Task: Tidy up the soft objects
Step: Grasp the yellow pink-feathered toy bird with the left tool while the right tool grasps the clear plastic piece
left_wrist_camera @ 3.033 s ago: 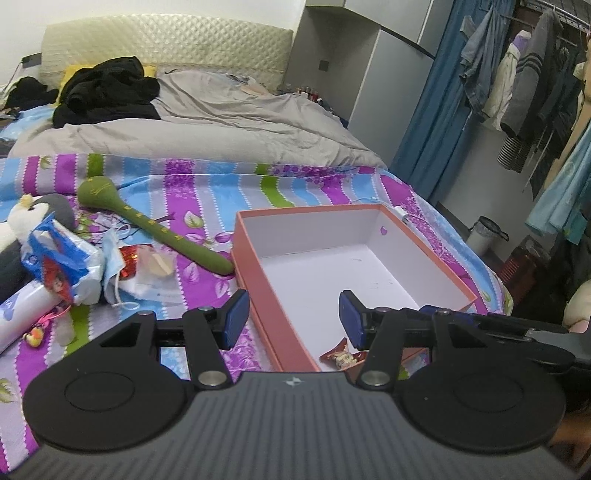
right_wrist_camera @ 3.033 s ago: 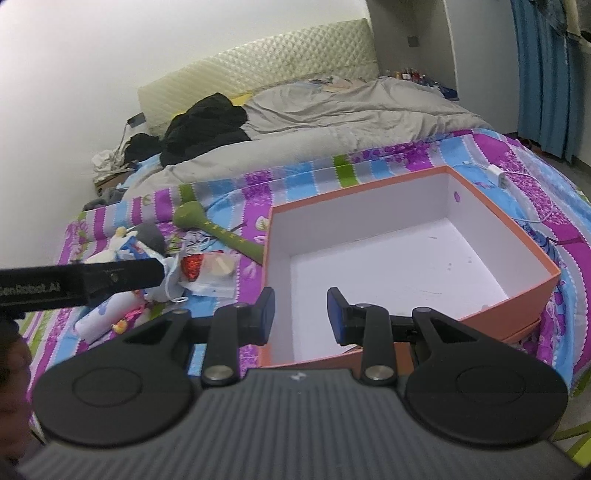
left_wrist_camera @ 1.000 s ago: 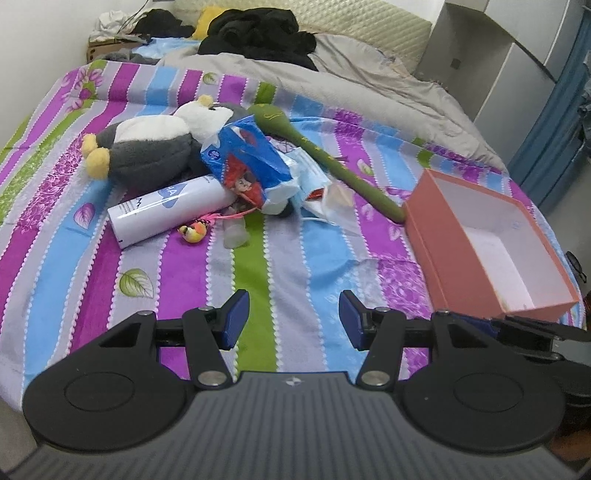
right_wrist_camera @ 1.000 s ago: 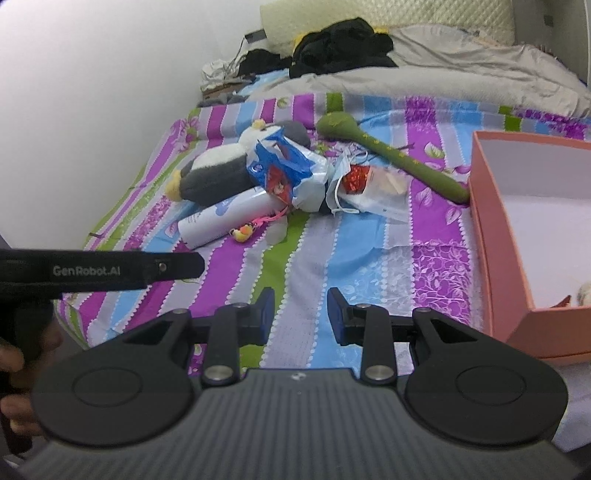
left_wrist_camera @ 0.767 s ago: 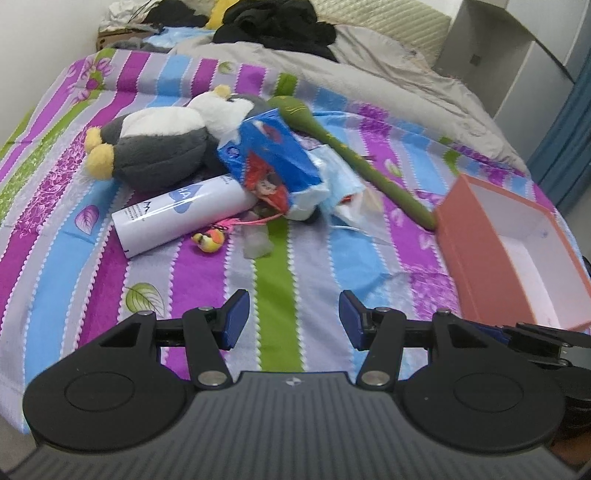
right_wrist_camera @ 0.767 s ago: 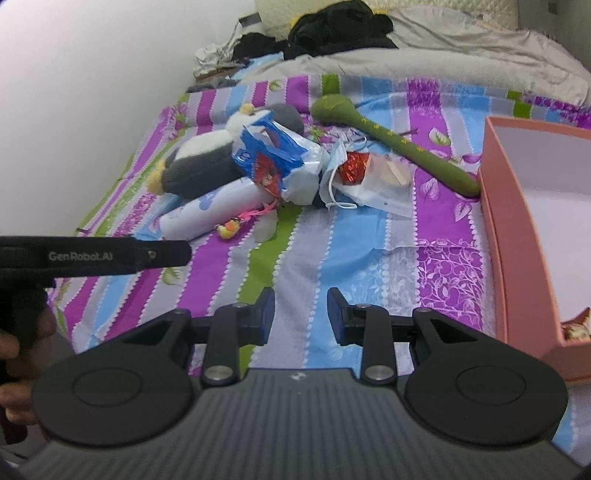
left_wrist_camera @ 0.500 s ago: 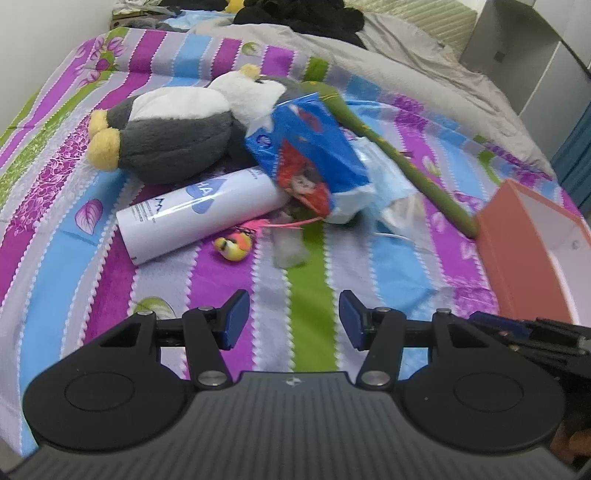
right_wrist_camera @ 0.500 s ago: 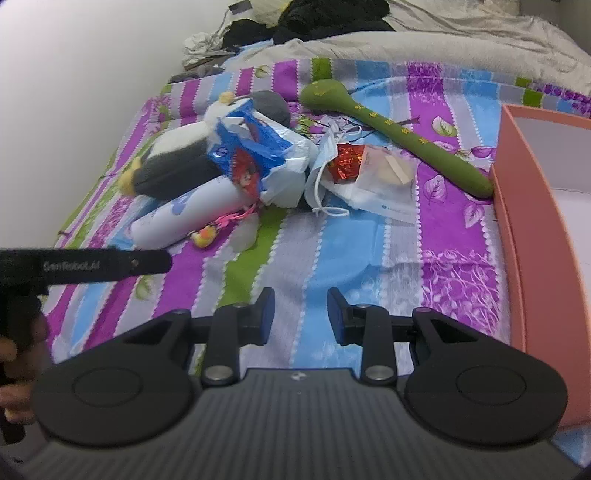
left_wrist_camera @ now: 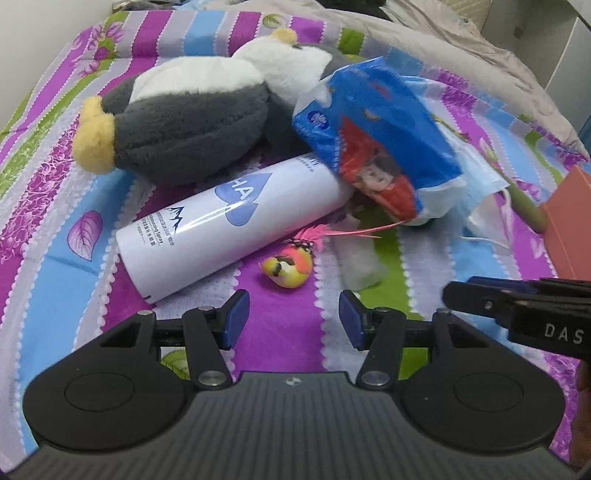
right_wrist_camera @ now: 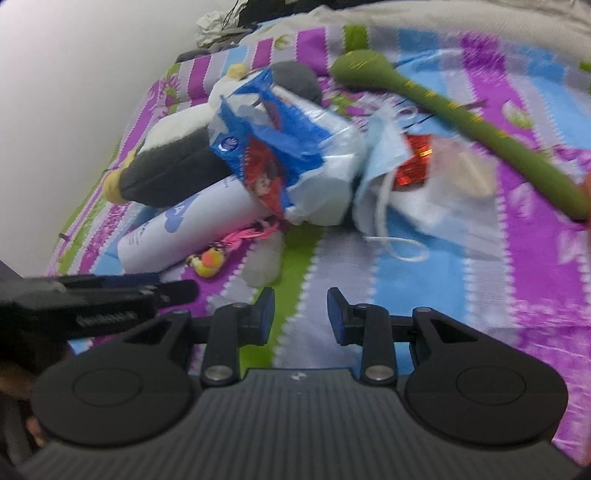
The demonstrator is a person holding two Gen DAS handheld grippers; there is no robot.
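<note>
A grey and white plush penguin [left_wrist_camera: 184, 107] [right_wrist_camera: 173, 162] lies on the striped bedspread behind a white spray can [left_wrist_camera: 229, 225] [right_wrist_camera: 184, 225]. A blue tissue pack [left_wrist_camera: 376, 136] [right_wrist_camera: 280, 155] leans on both. A small yellow and orange bird toy [left_wrist_camera: 288, 267] [right_wrist_camera: 208, 262] with pink feathers lies just in front of the can. My left gripper [left_wrist_camera: 291, 317] hovers open right before the bird toy, nothing between its fingers. My right gripper [right_wrist_camera: 301, 314] is open and empty over the bedspread, to the right of the bird toy.
A long green soft stick [right_wrist_camera: 461, 122], a blue face mask [right_wrist_camera: 380, 155], a red foil packet [right_wrist_camera: 415, 162] and a clear bag lie to the right. The corner of the orange box [left_wrist_camera: 570, 229] shows at the right edge. Grey duvet [left_wrist_camera: 461, 33] lies behind.
Both grippers have swung left from the orange box and dropped closer to the toy pile. The penguin, can and bird toy now fill the views. Jaw gaps are unchanged.
</note>
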